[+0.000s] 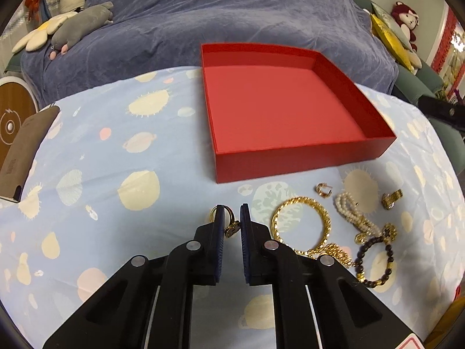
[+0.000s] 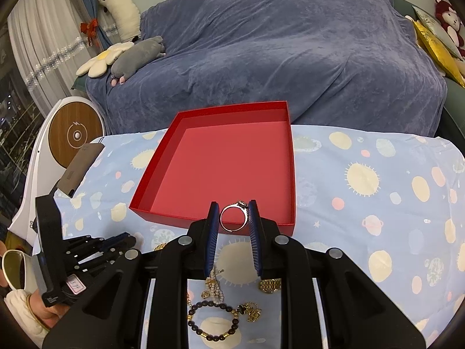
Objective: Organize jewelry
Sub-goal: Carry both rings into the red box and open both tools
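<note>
An empty red box [image 1: 290, 157] sits on the blue patterned cloth. In front of it my left gripper [image 1: 232, 216] is down at the cloth, shut on a gold ring [image 1: 232, 229] with a dark charm. To its right lie a gold chain bracelet [image 1: 302, 224], a pearl bracelet [image 1: 348, 209], a dark bead bracelet [image 1: 375, 258], a small gold earring [image 1: 324, 189] and a gold band ring [image 1: 392, 199]. My right gripper [image 2: 233, 218] is shut on a silver ring [image 2: 232, 218], held over the near wall of the red box [image 2: 162, 157]. The left gripper [image 2: 128, 240] shows low left.
A brown flat case [image 1: 26, 145] lies at the cloth's left edge, beside a round white and wooden device [image 2: 75, 135]. A sofa under a blue cover [image 2: 276, 43] with plush toys stands behind the table. A hand in a white sleeve [image 2: 35, 317] holds the left gripper.
</note>
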Tool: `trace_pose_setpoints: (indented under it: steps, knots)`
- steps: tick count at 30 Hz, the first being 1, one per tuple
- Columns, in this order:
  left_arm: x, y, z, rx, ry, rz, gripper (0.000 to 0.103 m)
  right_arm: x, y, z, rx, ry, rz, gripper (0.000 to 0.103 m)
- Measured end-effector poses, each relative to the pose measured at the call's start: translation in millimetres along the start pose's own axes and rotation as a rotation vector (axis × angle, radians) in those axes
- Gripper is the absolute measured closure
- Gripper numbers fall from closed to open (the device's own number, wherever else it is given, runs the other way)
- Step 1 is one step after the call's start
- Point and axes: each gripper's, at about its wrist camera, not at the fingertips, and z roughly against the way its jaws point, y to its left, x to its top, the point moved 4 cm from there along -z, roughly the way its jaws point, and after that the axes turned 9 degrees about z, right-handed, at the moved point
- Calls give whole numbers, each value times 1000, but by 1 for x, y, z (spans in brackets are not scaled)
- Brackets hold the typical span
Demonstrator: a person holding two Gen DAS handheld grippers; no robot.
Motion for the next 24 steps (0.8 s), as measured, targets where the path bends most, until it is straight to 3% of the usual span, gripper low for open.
trace_pose_setpoints:
  steps: [9,12,19,21,22,23,24]
  knots:
    - [80,-30,56,-94,-193,6,94,38,-10,-23,1,-25,0,83]
    - [113,-46,38,-110,-194,-2,94,58,-13,-50,-1,-13,-2,83]
    - [162,-59,-56,-116,-87,53,94,78,-32,-125,38,59,-86,83]
    - [168,-57,-75,-101,-60,86,88,78,-37,-139,43,66,-106,81]
    - [170,-56,-84,-110,-40,106,69,78,-40,-142,33,61,-110,79]
    - [172,-53,-89,-111,-30,127,48,78,-43,-141,21,50,-113,67]
    - [173,-49,-90,-103,-39,149,45,78,-45,-138,10,33,-119,58]
